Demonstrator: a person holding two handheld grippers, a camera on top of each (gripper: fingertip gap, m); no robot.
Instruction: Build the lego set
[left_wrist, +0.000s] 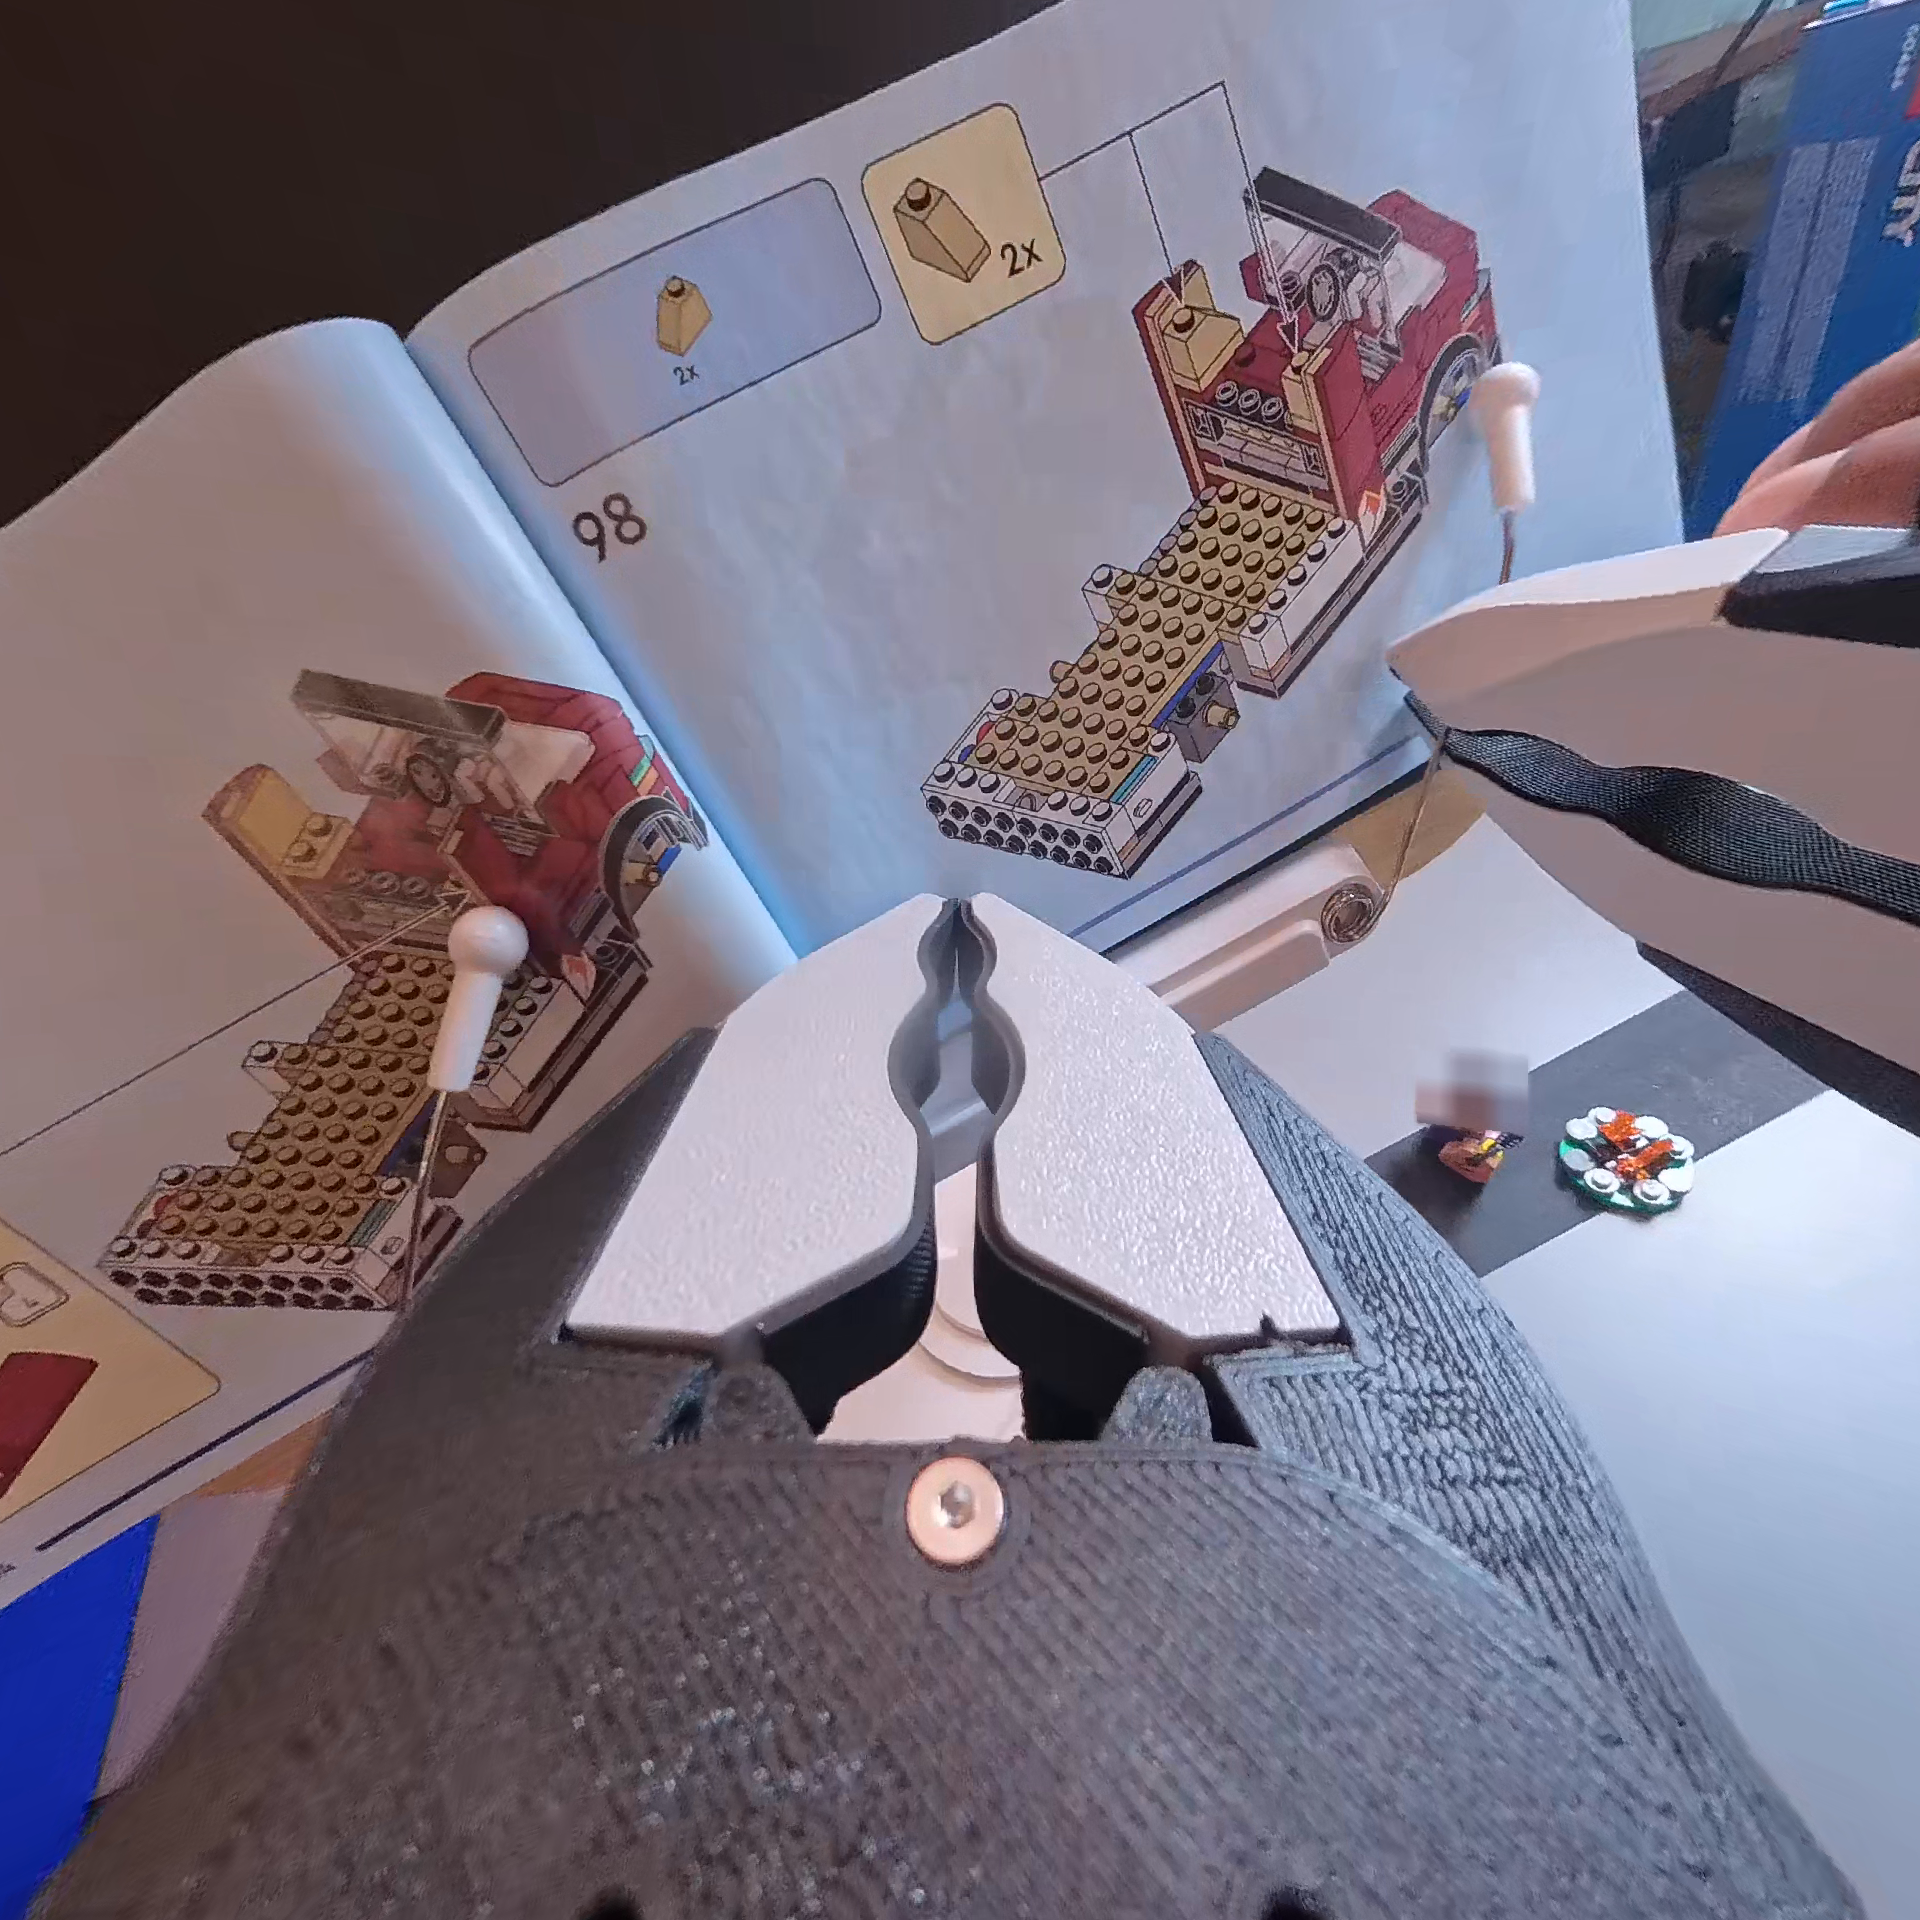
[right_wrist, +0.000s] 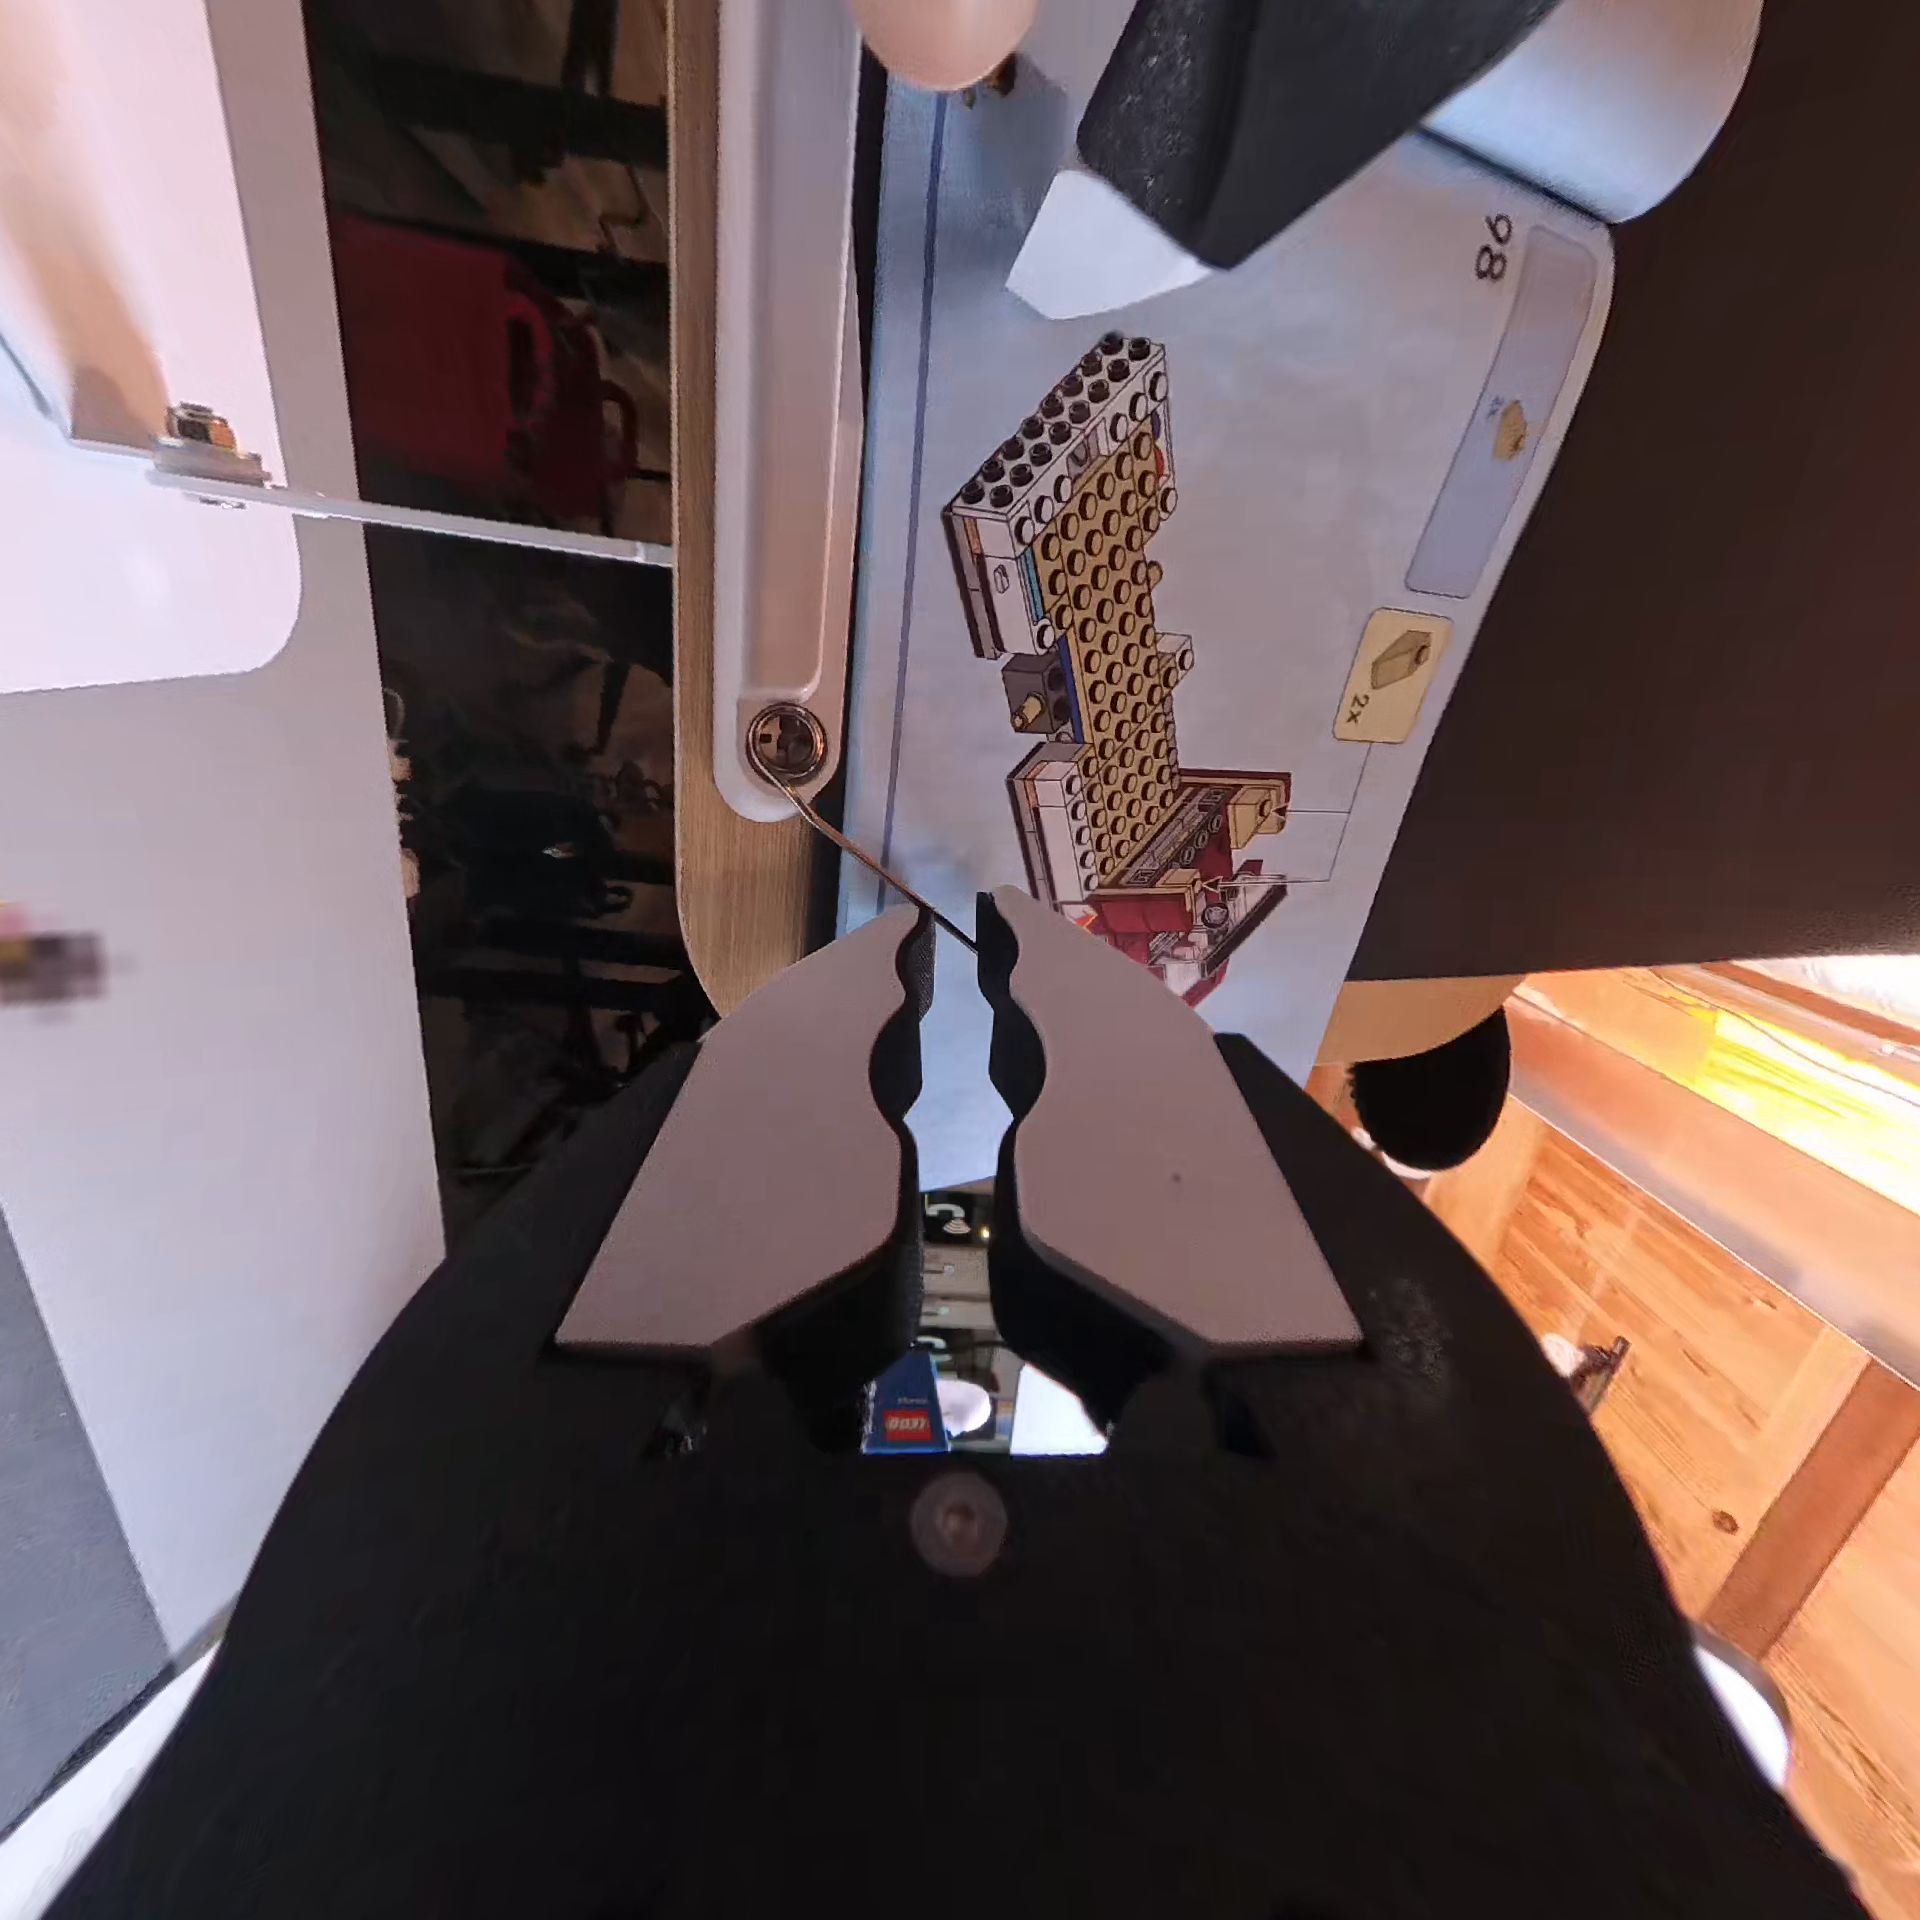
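The open instruction booklet (left_wrist: 831, 623) leans on a stand and shows drawings of a red truck with a tan studded bed. My left gripper (left_wrist: 961, 914) is shut and empty, its tips just below the booklet's lower edge. My right gripper (right_wrist: 956, 920) has its jaws a narrow gap apart, with the thin wire (right_wrist: 883, 868) of the right page holder passing between the tips. The right gripper also shows in the left wrist view (left_wrist: 1579, 644), beside the holder's white tip (left_wrist: 1507, 426). The booklet (right_wrist: 1226, 312) and the left gripper (right_wrist: 1101, 260) show in the right wrist view.
The stand's white bar (left_wrist: 1247, 951) with a wire coil runs under the booklet; a second white-tipped holder (left_wrist: 473, 987) presses the left page. A round green plate with orange pieces (left_wrist: 1626, 1158) and a small figure (left_wrist: 1470, 1148) sit on the table at right. A blue box (left_wrist: 1829, 260) stands behind. There is about 9 centimetres between the tips of the two grippers.
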